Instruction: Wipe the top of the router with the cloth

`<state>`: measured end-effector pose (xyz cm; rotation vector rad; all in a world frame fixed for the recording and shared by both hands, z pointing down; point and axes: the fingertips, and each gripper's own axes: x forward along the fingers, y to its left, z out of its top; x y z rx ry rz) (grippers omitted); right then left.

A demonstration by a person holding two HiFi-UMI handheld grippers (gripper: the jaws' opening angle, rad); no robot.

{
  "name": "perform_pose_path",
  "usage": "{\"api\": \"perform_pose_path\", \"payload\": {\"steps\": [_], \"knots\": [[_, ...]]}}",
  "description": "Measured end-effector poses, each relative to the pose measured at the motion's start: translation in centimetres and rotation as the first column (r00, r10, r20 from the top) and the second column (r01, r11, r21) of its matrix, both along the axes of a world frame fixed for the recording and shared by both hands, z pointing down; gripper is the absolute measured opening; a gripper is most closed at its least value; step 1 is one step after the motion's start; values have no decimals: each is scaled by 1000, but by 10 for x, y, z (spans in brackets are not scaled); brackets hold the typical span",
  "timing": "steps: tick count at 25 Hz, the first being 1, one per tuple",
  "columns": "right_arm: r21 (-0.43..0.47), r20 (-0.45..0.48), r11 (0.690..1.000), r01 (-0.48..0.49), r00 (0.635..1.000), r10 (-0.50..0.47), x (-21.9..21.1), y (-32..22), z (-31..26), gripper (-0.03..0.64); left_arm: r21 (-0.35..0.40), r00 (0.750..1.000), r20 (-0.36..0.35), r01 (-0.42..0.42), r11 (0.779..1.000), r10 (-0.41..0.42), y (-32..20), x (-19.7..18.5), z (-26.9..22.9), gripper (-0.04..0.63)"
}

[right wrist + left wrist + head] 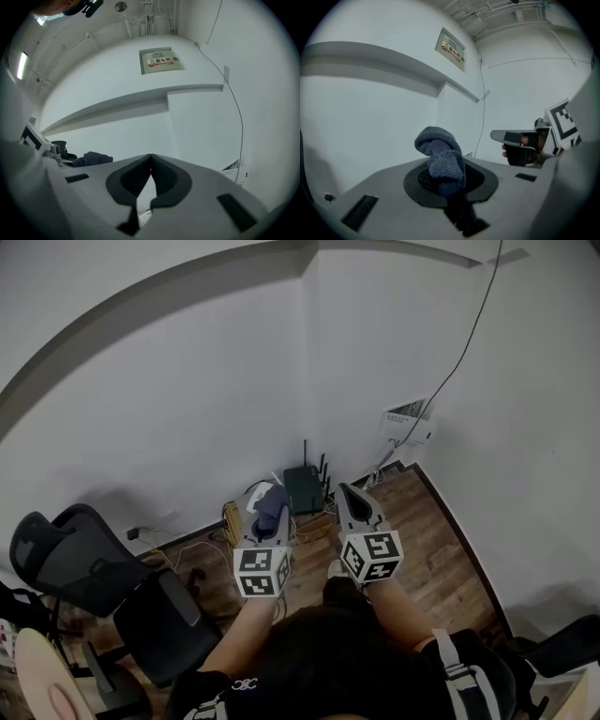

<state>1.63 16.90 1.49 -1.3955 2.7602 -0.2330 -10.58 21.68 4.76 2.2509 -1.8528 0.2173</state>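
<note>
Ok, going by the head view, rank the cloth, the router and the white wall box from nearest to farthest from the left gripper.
1. cloth: clamped in the jaws of the left gripper, at its tip.
2. router: low in the corner, just ahead and slightly to the right.
3. white wall box: farther right and well past the router.
</note>
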Motion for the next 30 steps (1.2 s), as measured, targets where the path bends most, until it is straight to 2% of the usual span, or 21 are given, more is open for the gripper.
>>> {"api": "perform_pose_path", "payload": {"steps": [6,17,23,30], "knots": [[-58,3,997,53,999,-53,-2,-69,12,0,-35,999,6,33,999,-33,-62,3,0,54],[-60,3,983,176,984,-176,-14,-191,-3,-1,-38,993,14,121,992,-121,-175,2,-18,54],[-88,6,974,209,978,-209,-23,-225,6,0,-85,991,2,135,987,-136,-197,-2,1,54],[-141,-26,962,235,970,-241,-33,-233,30,0,-151,986,7,164,975,-165,-205,-20,26,54]]}}
